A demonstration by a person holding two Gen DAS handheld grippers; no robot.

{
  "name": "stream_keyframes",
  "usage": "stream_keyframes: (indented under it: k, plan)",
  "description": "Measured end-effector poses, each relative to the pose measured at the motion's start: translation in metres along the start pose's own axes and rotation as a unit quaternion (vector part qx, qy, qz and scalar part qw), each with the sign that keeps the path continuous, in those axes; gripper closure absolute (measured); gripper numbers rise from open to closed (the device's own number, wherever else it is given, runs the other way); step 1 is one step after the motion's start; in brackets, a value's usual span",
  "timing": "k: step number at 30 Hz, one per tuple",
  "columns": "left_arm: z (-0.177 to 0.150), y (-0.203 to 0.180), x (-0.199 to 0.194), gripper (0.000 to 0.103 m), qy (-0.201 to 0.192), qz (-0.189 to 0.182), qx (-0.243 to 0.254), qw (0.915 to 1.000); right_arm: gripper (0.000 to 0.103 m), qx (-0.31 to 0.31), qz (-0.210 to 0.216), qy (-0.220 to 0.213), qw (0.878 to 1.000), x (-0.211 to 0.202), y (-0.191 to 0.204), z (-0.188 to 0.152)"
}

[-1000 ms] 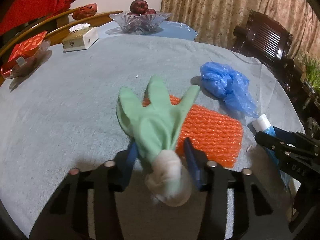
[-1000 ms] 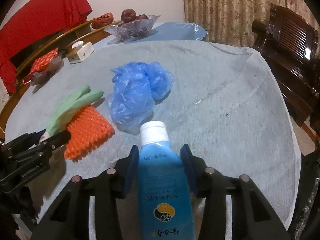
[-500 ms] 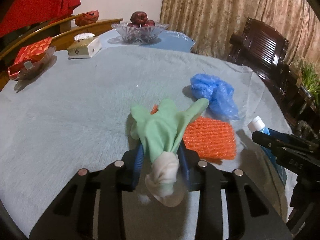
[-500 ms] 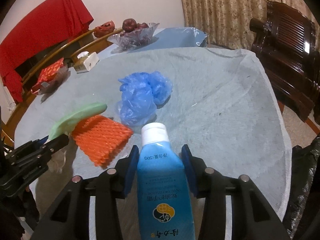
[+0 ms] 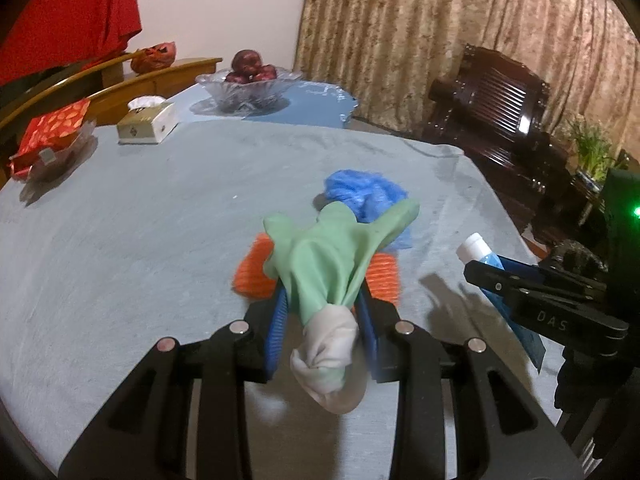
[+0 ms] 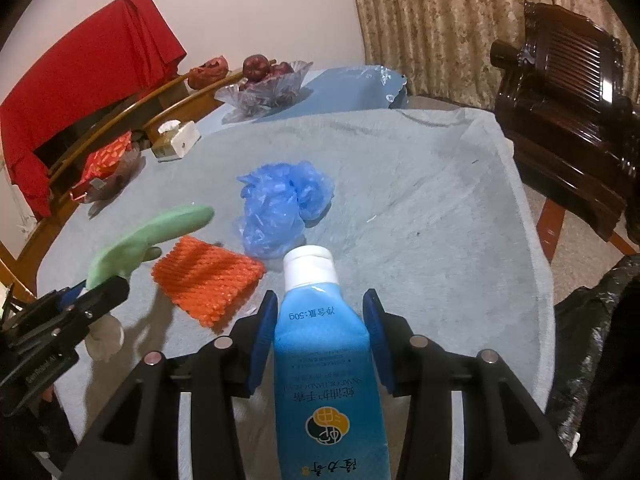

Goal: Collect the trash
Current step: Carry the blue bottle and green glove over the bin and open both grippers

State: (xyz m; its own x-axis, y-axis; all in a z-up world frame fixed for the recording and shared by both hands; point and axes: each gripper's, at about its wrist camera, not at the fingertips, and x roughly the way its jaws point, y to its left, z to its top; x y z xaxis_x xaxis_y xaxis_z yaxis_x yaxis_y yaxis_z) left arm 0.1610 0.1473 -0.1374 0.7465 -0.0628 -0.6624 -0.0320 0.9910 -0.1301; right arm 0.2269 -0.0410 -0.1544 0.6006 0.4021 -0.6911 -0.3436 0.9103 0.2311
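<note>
My left gripper [image 5: 322, 312] is shut on a green rubber glove [image 5: 328, 260] with a white cuff and holds it up off the table. It also shows in the right wrist view [image 6: 144, 236]. My right gripper [image 6: 320, 320] is shut on a blue tube with a white cap [image 6: 320, 344], lifted above the table; the tube also shows in the left wrist view [image 5: 484, 256]. An orange foam net [image 6: 208, 276] and a crumpled blue plastic bag [image 6: 280, 204] lie on the grey tablecloth [image 6: 420, 208].
A glass fruit bowl [image 5: 248, 88], a tissue box [image 5: 146, 124] and a dish with a red packet [image 5: 52, 140] stand at the table's far side. A dark wooden chair [image 6: 568, 112] stands to the right. A black trash bag [image 6: 592, 344] hangs at the right edge.
My left gripper has closed on the glove and lifted it off the orange net. My right gripper has risen and drawn back with the tube.
</note>
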Motion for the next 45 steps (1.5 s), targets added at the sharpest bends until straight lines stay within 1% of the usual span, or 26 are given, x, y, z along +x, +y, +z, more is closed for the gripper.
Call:
stream_keyframes:
  k: [7, 16, 26, 38, 45]
  plan:
    - [0.000, -0.017, -0.004, 0.072, -0.001, -0.015, 0.011, 0.9998, 0.059, 0.002, 0.001, -0.013, 1.000, -0.027, -0.006, 0.000]
    - [0.004, -0.038, -0.017, 0.072, -0.017, -0.029, 0.026, 0.9991, 0.059, 0.010, 0.000, -0.038, 0.999, -0.068, -0.019, -0.001]
    - [0.011, -0.071, -0.038, 0.072, -0.039, -0.049, 0.043, 0.9971, 0.059, 0.012, -0.020, -0.067, 0.997, -0.113, -0.033, 0.000]
    - [0.021, -0.120, -0.059, 0.072, -0.061, -0.090, 0.063, 0.9921, 0.059, 0.018, -0.050, -0.101, 0.993, -0.158, -0.052, -0.004]
    - [0.023, -0.158, -0.065, 0.072, -0.069, -0.117, 0.088, 0.9868, 0.059, 0.036, -0.074, -0.115, 0.990, -0.184, -0.079, -0.015]
